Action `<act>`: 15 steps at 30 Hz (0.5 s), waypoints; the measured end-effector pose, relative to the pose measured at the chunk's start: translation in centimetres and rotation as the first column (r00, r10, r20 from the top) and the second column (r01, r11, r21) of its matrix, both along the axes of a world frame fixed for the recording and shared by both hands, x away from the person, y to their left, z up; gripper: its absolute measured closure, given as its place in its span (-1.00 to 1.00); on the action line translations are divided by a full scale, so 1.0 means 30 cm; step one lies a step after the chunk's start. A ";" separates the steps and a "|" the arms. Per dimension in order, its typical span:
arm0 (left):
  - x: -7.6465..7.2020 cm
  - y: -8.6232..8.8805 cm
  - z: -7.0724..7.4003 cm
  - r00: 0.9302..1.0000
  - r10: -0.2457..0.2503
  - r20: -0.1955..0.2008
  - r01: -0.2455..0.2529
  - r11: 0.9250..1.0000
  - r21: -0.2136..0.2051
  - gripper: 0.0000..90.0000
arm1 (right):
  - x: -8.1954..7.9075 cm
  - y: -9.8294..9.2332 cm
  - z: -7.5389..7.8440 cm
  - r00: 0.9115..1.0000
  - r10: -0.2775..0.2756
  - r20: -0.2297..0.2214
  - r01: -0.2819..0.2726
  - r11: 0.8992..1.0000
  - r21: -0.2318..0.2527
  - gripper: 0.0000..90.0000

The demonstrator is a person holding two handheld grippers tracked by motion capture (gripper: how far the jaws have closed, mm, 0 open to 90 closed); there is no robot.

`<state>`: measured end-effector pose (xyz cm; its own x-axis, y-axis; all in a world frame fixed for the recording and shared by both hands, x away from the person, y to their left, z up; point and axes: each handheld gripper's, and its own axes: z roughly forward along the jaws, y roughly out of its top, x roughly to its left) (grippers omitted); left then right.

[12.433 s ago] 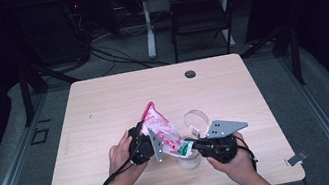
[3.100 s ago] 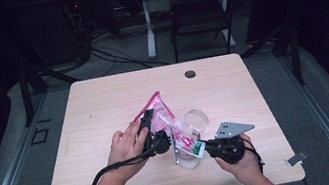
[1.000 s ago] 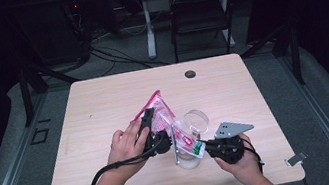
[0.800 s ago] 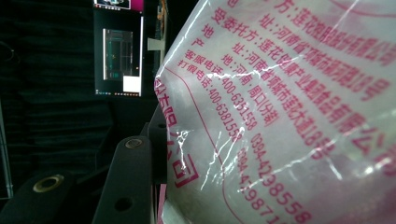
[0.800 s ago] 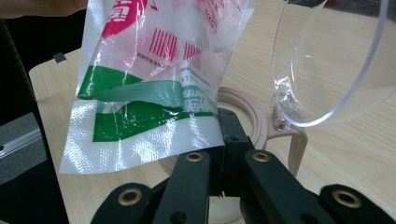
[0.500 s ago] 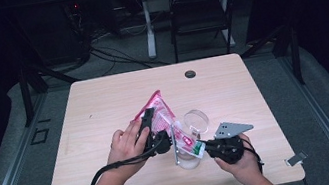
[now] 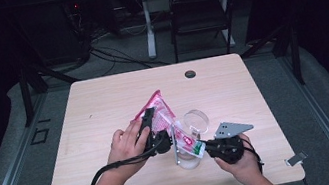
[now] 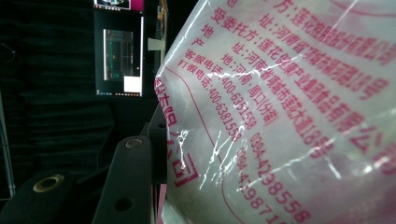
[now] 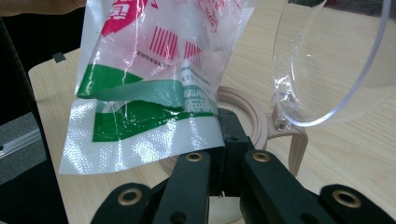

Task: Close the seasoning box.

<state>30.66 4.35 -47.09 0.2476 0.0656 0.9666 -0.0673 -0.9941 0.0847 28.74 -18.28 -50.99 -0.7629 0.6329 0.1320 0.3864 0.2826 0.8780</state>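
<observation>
A clear plastic bag [image 7: 160,114] with pink print and white powder hangs tilted between both grippers, its pink tip pointing up and away. My left gripper [image 7: 154,130] is shut on the bag's left side; in the left gripper view the bag [image 8: 289,121] lies against the black jaw. My right gripper [image 9: 223,148] is shut on the bag's green-and-white lower corner [image 9: 140,116], which it holds over a round jar [image 7: 189,162]. The jar's beige rim [image 9: 254,119] shows behind the jaws. Its clear lid [image 7: 196,120] stands open.
The light wooden table [image 7: 103,102] has a small black disc [image 7: 190,74] near its far edge. Past the table stand a chair [image 7: 199,10], a desk leg and floor cables. A cable [image 7: 109,168] trails from the left gripper.
Nothing has moved over the last second. Since the earliest frame my left hand has shifted its hold higher on the bag, and the bag's tip stands a little farther back.
</observation>
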 end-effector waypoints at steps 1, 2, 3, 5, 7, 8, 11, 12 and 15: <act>0.000 0.000 0.000 1.000 0.001 -0.001 -0.001 1.000 0.001 0.30 | 0.000 0.000 0.000 1.000 0.000 0.000 0.000 1.000 0.000 1.00; 0.000 -0.001 0.001 1.000 0.000 0.000 0.000 1.000 0.003 0.30 | 0.000 0.000 0.000 1.000 -0.001 -0.001 0.001 1.000 -0.001 1.00; 0.000 -0.001 0.001 1.000 0.000 0.000 0.000 1.000 0.002 0.30 | 0.000 0.000 0.000 1.000 -0.001 -0.001 0.001 1.000 0.000 1.00; 0.000 -0.001 0.002 1.000 -0.001 0.001 0.001 1.000 0.003 0.30 | 0.000 0.000 0.000 1.000 -0.001 0.000 0.001 1.000 0.000 1.00; 0.000 -0.002 0.002 1.000 0.000 0.001 0.000 1.000 0.005 0.30 | 0.000 0.000 0.000 1.000 -0.001 0.000 0.001 1.000 -0.001 1.00; -0.001 -0.002 0.001 1.000 0.000 0.000 0.000 1.000 0.006 0.30 | 0.000 0.000 -0.001 1.000 -0.003 0.000 0.003 1.000 -0.001 1.00; 0.000 -0.002 0.001 1.000 0.000 -0.001 0.000 1.000 0.007 0.30 | 0.001 -0.001 -0.001 1.000 -0.002 -0.003 0.002 1.000 -0.003 1.00; 0.000 -0.002 0.001 1.000 0.000 -0.001 0.000 1.000 0.008 0.30 | 0.001 -0.001 -0.001 1.000 -0.002 -0.003 0.002 1.000 -0.003 1.00; 0.000 -0.003 0.002 1.000 -0.001 -0.001 0.001 1.000 0.009 0.30 | 0.001 -0.001 -0.001 1.000 -0.002 -0.004 0.002 1.000 -0.003 1.00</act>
<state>30.67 4.27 -47.03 0.2490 0.0564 0.9669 -0.0680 -0.9948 0.0755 28.78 -18.30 -51.03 -0.7610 0.6350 0.1329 0.3902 0.2843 0.8757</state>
